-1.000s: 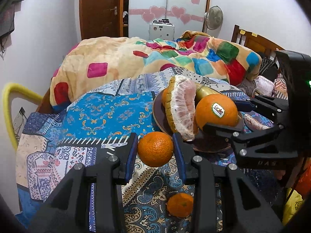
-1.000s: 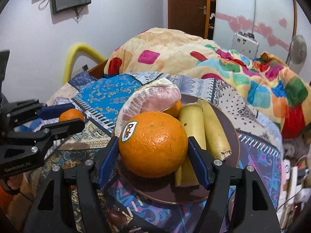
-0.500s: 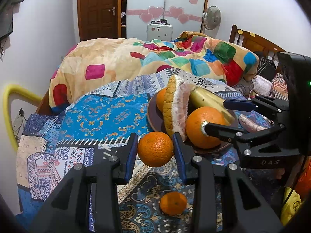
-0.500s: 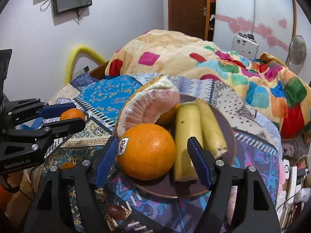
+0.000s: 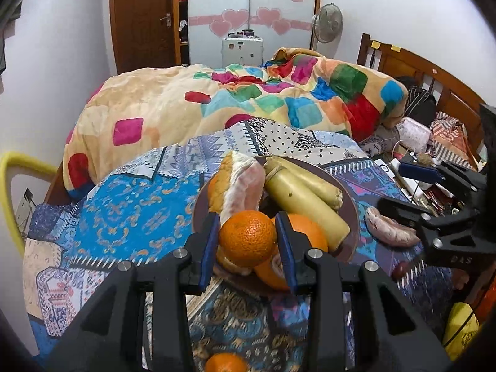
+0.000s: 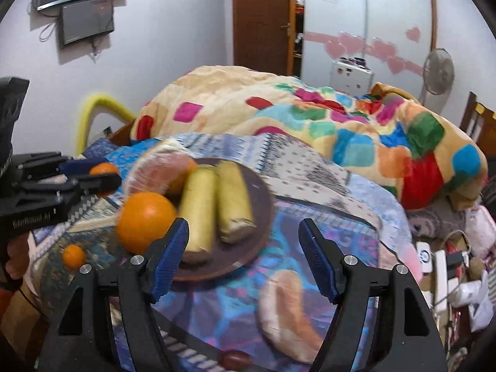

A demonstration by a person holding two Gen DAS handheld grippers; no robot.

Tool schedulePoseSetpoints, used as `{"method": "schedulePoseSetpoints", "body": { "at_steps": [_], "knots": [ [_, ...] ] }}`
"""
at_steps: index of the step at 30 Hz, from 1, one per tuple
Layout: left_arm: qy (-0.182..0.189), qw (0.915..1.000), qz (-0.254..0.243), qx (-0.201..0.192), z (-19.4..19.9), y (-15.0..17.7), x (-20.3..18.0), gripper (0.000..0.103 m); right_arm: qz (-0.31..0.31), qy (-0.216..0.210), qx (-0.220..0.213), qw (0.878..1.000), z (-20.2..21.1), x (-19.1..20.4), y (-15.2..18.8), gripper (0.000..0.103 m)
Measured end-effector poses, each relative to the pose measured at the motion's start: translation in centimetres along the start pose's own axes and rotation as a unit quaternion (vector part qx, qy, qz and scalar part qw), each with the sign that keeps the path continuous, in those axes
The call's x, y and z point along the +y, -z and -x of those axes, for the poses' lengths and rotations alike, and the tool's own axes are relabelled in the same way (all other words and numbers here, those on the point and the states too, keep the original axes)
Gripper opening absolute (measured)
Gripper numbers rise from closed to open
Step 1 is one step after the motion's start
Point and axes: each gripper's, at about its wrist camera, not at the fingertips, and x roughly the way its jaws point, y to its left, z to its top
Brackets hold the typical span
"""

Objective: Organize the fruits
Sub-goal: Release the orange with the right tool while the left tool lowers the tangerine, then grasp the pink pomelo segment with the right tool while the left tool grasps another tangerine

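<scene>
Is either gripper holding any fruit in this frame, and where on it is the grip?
The left gripper holds a small orange, its fingers pressed on opposite sides at the widest part. The right gripper is open and holds nothing.

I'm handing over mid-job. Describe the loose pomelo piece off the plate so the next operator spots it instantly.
Start at the dark brown plate on the patterned cloth, holding two bananas, an orange and a large peeled pomelo half. The loose pomelo segment lies on the cloth outside the plate's near rim, below the open right gripper. Unlike its neighbours, it is pale pink, crescent-shaped and off the plate.
</scene>
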Motion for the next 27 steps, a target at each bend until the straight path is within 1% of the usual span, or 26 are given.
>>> {"method": "schedulePoseSetpoints", "body": {
  "at_steps": [3, 7, 10, 13, 15, 16, 17, 18, 20, 25, 27],
  "knots": [
    [0.001, 0.9999, 0.001, 0.011, -1.4, -0.7, -0.4, 0.036, -0.002, 0.010, 0.008, 1.000, 0.0, -1.4, 0.8, 0.070],
    [-0.012, 0.9998, -0.004, 0.015, -2.6, -1.4, -1.0, 0.037, -0.002, 0.014, 0.028, 1.000, -0.4, -2.7, 1.8, 0.070],
    [-0.012, 0.9998, -0.009, 0.015, -2.9, -1.6, -1.4, 0.036, 0.003, 0.015, 0.045, 0.999, -0.5, -3.1, 2.8, 0.070],
    [-0.023, 0.9995, -0.018, 0.013, -3.2, -1.6, -1.8, 0.037, 0.014, 0.014, 0.058, 0.998, -0.7, -3.1, 3.8, 0.070],
    [-0.028, 0.9993, -0.023, 0.013, -3.2, -1.6, -2.1, 0.040, 0.018, 0.008, 0.069, 0.997, -1.0, -2.9, 4.5, 0.070],
    [-0.025, 0.9993, -0.024, 0.013, -3.3, -1.6, -2.2, 0.043, 0.019, 0.003, 0.075, 0.997, -1.2, -2.8, 4.7, 0.069],
    [-0.021, 0.9994, -0.024, 0.013, -3.2, -1.5, -2.3, 0.046, 0.020, 0.000, 0.080, 0.997, -1.3, -2.7, 5.0, 0.068],
    [-0.019, 0.9995, -0.024, 0.013, -3.2, -1.5, -2.3, 0.047, 0.022, 0.000, 0.083, 0.996, -1.4, -2.6, 5.2, 0.067],
    [-0.020, 0.9994, -0.026, 0.011, -3.1, -1.5, -2.4, 0.049, 0.025, -0.001, 0.092, 0.995, -1.8, -2.5, 5.5, 0.059],
    [-0.015, 0.9996, -0.022, 0.010, -2.7, -1.3, -2.3, 0.049, 0.014, -0.009, 0.107, 0.994, -2.6, -2.8, 5.8, 0.056],
    [-0.015, 0.9997, -0.019, 0.008, -2.4, -1.2, -2.1, 0.049, 0.010, -0.009, 0.106, 0.994, -2.7, -3.0, 5.7, 0.049]
  ]
}}
